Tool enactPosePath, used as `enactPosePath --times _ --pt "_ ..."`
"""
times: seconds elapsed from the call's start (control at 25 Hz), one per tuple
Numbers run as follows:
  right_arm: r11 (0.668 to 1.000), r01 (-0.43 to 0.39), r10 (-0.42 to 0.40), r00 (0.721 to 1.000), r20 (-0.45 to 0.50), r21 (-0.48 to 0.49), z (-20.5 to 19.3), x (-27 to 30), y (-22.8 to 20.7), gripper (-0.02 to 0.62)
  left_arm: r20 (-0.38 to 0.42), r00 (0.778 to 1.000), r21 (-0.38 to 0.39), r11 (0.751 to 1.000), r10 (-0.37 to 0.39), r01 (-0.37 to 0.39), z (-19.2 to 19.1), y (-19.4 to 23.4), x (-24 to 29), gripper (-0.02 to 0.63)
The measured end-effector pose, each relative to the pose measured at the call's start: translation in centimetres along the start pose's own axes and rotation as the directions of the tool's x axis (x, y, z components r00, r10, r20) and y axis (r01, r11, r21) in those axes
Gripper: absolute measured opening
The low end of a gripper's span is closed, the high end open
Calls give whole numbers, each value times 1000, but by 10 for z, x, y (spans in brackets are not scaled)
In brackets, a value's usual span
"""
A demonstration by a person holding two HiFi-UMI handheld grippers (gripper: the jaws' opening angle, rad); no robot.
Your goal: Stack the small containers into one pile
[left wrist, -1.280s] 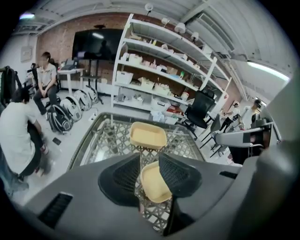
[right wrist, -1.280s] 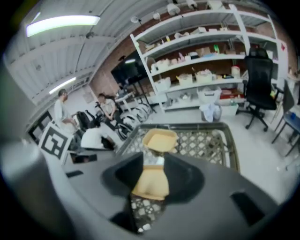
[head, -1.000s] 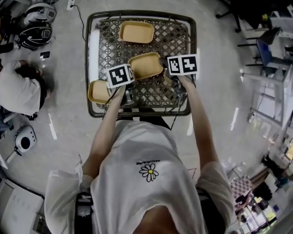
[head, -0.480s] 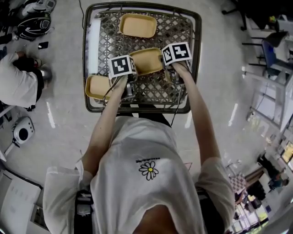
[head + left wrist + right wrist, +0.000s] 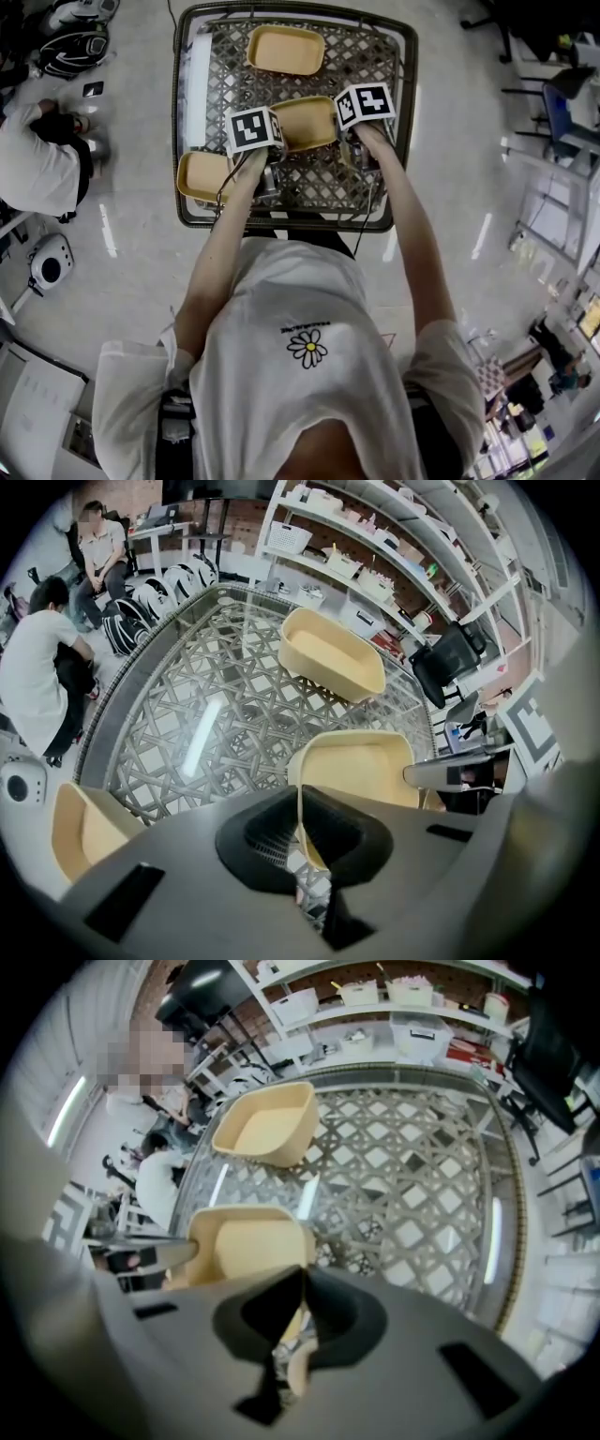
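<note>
Jaws just closed on middle container (image 5: 305, 123), three total

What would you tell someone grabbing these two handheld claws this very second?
Left gripper: jaws have just closed, pinching the middle container's left rim.
Right gripper: just closed on its right rim.
Far container and near-left container sit separately on the lattice table.
Done: nothing stacked. Left: nest all three into one pile.

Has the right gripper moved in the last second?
Yes. Against the table rim, the right gripper has come inward, leftward, onto the middle container; its fingers have just been closing on its wall.
</note>
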State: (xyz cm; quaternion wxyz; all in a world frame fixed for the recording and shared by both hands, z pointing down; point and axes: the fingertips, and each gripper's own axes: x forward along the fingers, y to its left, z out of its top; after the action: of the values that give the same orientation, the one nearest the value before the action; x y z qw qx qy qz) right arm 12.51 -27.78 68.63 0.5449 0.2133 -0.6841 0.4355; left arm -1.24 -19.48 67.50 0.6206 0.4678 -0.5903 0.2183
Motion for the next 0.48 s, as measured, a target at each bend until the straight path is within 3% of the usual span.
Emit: enactPosePath --times 0.24,0.48 --pt "1000 12 -13 990 139 10 3 -31 13 38 76 997 55 998 -13 9 14 -7 -26 32" --pt "996 87 -89 914 395 24 7 -91 39 37 259 965 174 985 -42 -4 42 -25 -84 31"
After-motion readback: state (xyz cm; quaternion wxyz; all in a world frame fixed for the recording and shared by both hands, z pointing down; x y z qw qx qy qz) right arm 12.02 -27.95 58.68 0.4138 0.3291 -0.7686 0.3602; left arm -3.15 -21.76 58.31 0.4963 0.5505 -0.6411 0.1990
